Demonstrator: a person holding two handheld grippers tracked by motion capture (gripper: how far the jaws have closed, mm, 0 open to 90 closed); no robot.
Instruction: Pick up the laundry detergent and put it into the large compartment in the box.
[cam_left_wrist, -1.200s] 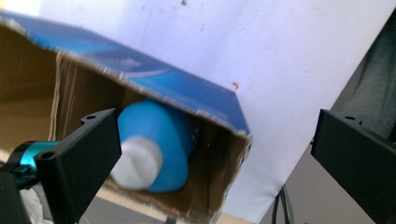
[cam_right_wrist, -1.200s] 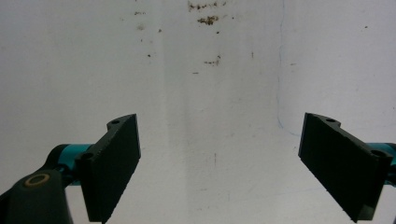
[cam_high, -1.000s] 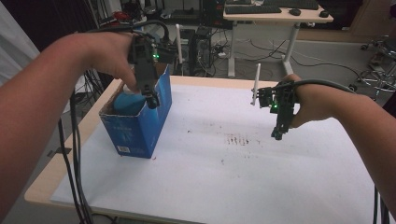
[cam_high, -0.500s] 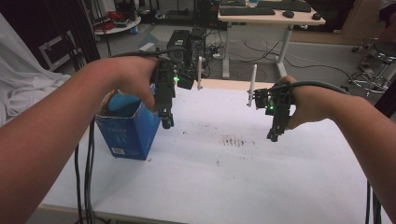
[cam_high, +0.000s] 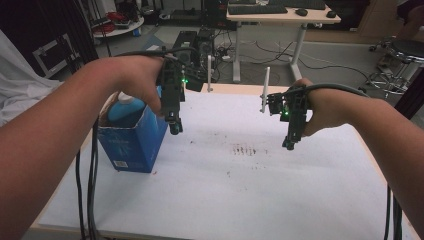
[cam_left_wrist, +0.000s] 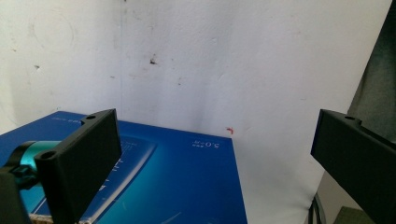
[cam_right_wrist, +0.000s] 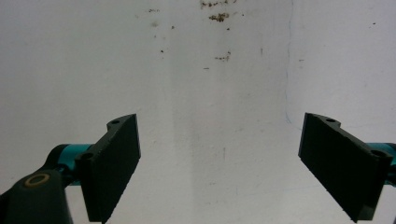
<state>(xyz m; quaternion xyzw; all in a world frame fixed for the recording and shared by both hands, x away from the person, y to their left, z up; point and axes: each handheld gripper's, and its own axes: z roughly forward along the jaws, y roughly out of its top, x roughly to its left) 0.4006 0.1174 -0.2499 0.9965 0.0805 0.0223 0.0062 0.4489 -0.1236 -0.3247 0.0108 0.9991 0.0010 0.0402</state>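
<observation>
High view: blue box (cam_high: 131, 142) upright at table's (cam_high: 240, 200) left edge, holding a light-blue item (cam_high: 122, 111); left gripper (cam_high: 174, 129) hangs beside it. Left gripper view: jaws spread, empty, clear above the box. Right gripper view: right gripper (cam_right_wrist: 219, 163) jaws parted, empty, apparently idle over bare tabletop.

A white table (cam_high: 260, 200) with a pale wooden edge is carrying the scene. Its top is showing scattered brown specks and a small cluster of dark smudges (cam_high: 244, 149) near the middle. A blue carton (cam_high: 131, 145) is standing upright directly on the table's left part, close to the left edge, with a light blue bottle cap (cam_high: 123, 107) poking out of its open top.
</observation>
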